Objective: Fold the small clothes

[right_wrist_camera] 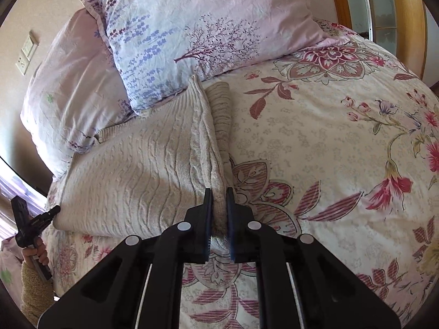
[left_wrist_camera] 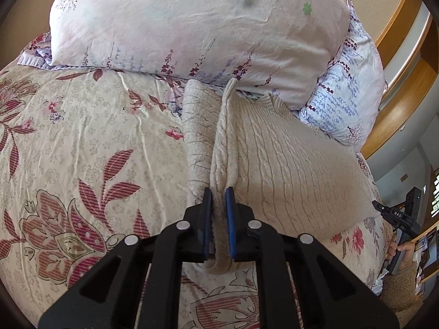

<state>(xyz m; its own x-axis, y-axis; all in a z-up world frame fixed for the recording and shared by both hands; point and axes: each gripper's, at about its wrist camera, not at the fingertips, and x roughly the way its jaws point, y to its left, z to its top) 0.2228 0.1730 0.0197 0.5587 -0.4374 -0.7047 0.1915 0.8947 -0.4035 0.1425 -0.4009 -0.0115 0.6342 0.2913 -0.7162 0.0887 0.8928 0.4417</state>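
Left wrist: both tools (left_wrist_camera: 218, 194) (right_wrist_camera: 219, 194) pinch sweater (left_wrist_camera: 288, 164) folds, hiding its edges

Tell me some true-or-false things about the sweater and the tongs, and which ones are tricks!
1. Both tongs pinch the beige sweater. True: the left tongs and the right tongs each squeeze a fold of its knit.
2. The sweater lies on a bare wooden floor. False: it lies on a flowered bedspread.
3. The sweater has a cable-knit pattern. True.
4. There are no pillows nearby. False: a pale flowered pillow and a lavender-print pillow sit just beyond the sweater.
5. The sweater is bright red. False: it is beige.
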